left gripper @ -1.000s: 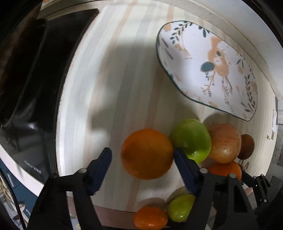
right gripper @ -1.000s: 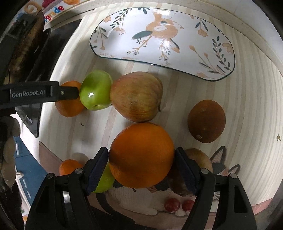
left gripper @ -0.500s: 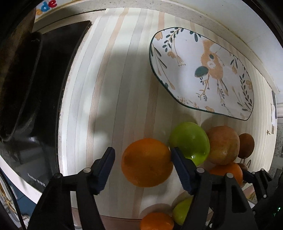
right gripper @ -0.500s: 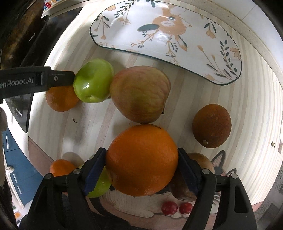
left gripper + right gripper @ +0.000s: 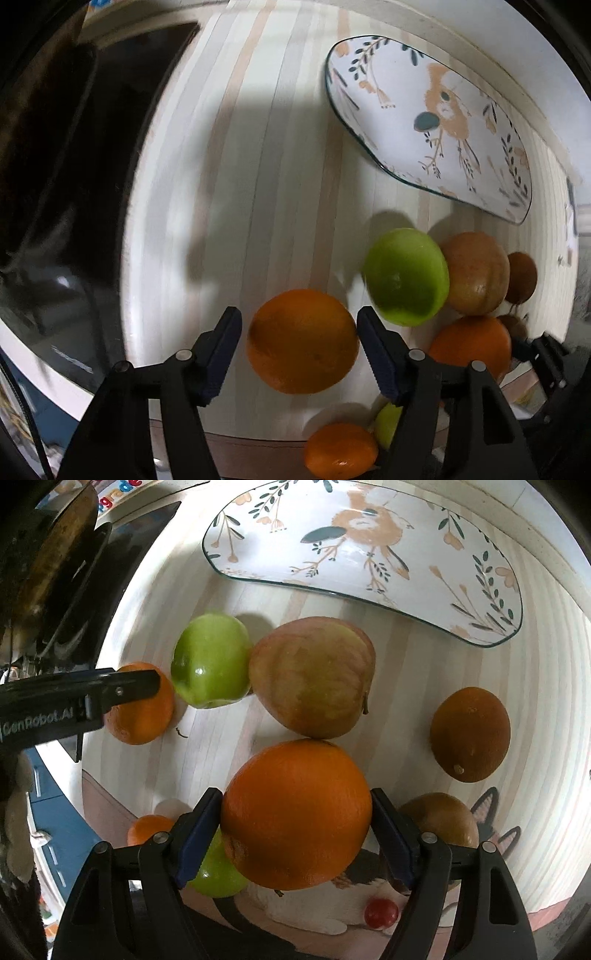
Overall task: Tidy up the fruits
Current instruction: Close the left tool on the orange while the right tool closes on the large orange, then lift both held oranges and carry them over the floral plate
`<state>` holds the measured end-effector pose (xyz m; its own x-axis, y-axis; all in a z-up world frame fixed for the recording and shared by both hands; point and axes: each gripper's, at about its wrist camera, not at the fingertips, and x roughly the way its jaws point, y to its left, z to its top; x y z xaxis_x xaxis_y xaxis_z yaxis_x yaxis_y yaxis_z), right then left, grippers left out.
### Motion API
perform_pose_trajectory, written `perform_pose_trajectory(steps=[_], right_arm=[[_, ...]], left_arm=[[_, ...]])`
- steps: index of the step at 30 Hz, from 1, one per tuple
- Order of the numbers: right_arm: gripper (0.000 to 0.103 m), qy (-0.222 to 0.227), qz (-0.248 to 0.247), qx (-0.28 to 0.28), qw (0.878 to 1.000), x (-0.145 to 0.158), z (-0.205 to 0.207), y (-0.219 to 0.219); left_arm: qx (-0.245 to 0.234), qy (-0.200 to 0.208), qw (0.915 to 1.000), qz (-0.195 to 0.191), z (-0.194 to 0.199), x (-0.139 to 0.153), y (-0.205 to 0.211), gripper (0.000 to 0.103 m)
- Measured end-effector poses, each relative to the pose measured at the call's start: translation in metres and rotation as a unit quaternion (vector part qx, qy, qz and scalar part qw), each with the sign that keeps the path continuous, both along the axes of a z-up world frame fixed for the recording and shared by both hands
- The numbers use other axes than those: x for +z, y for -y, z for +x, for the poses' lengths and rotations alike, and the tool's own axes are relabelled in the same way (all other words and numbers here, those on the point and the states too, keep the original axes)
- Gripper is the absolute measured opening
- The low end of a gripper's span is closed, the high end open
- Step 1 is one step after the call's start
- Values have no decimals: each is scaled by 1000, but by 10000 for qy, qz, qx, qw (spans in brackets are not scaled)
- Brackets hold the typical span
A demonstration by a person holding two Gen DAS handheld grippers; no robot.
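My right gripper (image 5: 295, 830) is shut on a large orange (image 5: 295, 814), held above the table. My left gripper (image 5: 299, 350) is around a second orange (image 5: 303, 341); its right pad touches the fruit, and a narrow gap shows at the left pad. This orange also shows in the right wrist view (image 5: 142, 707). A green apple (image 5: 406, 277) and a red-green apple (image 5: 312, 677) lie side by side. A floral plate (image 5: 369, 554) lies empty at the back.
Two brown fruits (image 5: 471, 734) (image 5: 439, 819) lie to the right. A small orange (image 5: 341, 450), another green apple (image 5: 216, 877) and a cherry tomato (image 5: 381, 912) lie near the front edge on a cat-print mat. A black tray (image 5: 74, 184) sits to the left.
The left gripper's jaws have narrowed around its orange. The right gripper has lifted its orange slightly; the view has shifted toward the plate.
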<state>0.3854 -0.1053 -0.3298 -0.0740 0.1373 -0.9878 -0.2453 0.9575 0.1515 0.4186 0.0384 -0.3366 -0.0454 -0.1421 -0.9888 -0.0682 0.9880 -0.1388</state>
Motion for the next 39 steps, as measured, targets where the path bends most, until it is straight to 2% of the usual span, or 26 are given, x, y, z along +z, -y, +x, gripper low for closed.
perform_pose_trajectory(steps=[3,6,10,13,17,25,29,35,37,39], right_arm=[[82,-88,41,-57,9999,0,2,0],[82,-155,88,-125,9998,-5,5,-7],[82,-194,78,-91,9997,-8,9,-3],[82,-390,68,-124,9991,-11,11,0],[82,-381,103,-212,9990,-11,14,2],[80,-300,332,-465,9979,1,10,17],[80,-170,613,-611,9961,23,13,33],[80,153,1046,-779,9913,72,48,59],[80,307,1021,-825,9909,83,68,67],[80,448,932,-872,9908,90,95,75]], left_arm=[[-65,-121,9998,111,0,-7,-4,64],[-29,-76,9998,181,0,-12,2,62],[56,-43,9996,264,-6,-12,4,62],[111,-3,9994,336,-10,-8,11,61],[117,41,9991,409,-19,-7,12,61],[140,223,9994,240,-33,27,17,61],[147,376,9992,-24,-31,52,22,61],[174,795,9957,-447,3,103,35,61],[143,896,9944,-540,28,113,41,61],[39,958,9942,-478,62,114,52,61]])
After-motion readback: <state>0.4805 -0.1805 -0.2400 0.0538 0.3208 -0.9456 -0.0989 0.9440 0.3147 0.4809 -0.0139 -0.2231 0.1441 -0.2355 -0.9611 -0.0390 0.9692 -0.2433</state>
